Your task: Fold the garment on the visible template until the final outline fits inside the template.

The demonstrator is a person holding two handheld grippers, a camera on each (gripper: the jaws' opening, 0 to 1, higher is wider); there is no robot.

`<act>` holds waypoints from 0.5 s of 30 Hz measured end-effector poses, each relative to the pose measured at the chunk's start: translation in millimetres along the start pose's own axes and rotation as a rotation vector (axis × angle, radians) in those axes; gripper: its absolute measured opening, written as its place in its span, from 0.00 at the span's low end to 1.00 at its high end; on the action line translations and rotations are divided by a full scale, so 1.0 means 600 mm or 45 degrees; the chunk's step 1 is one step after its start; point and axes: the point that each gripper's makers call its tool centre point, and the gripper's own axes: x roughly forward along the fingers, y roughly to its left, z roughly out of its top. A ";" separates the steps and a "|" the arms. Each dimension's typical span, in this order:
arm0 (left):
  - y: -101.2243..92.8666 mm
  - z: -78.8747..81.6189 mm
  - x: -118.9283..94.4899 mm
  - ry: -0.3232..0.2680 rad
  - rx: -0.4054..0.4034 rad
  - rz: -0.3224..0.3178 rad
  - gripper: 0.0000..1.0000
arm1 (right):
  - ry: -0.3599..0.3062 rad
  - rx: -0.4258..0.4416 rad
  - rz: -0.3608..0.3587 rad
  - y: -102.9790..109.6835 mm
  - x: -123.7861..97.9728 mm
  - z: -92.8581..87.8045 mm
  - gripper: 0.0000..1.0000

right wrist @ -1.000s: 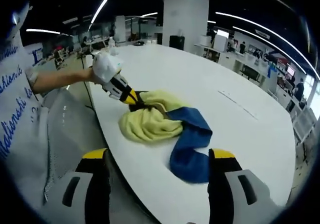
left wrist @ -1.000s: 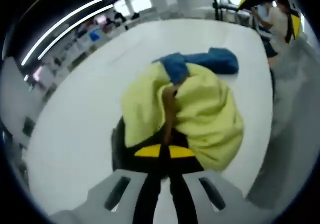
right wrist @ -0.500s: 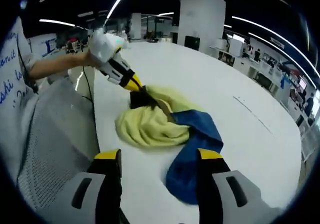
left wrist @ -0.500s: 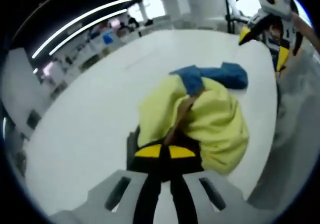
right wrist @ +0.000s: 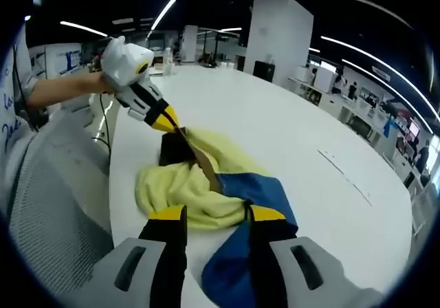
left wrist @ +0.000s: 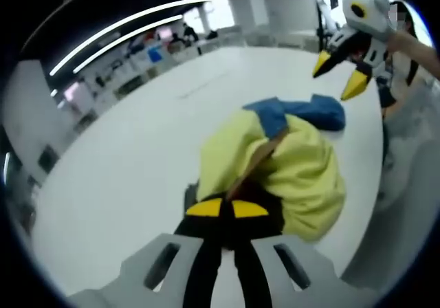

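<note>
lifting a pinch of garment (left wrist: pixel 302 167): left tool (left wrist: pixel 227 208) has its jaws pressed together on a dark edge with a brown strip, seen in left gripper view. garment is a rumpled heap, yellow with blue and black parts, lying near the worktop (left wrist: pixel 124 163) edge; no template outline can be made out under it.

right gripper view: left tool (right wrist: pixel 167 122) draws the brown strip taut up out of the heap (right wrist: pixel 199 184). right tool (right wrist: pixel 216 215) jaws stand part open, the blue part (right wrist: pixel 265 198) between and below the tips; cannot tell if they touch cloth yet.

change over the last second: right tool has narrowed its gap and come in over the blue part, from well back and wide open. in left gripper view the right tool (left wrist: pixel 338 73) now hangs over the far side of the heap, jaws spread. left tool's pinch unchanged, raised a little.

judgement: still the untangling stage. second hold on blue part looks to be next, then spreading flat. folding not begun.
</note>
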 end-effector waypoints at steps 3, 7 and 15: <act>0.008 0.001 -0.002 -0.011 -0.022 0.006 0.00 | -0.004 -0.056 -0.033 -0.009 0.014 0.005 0.26; 0.017 0.005 -0.004 -0.028 -0.041 0.024 0.00 | -0.023 -0.096 -0.034 -0.013 0.040 0.017 0.19; 0.021 0.010 -0.009 -0.043 -0.066 0.026 0.00 | 0.001 -0.063 0.049 -0.006 0.088 0.012 0.17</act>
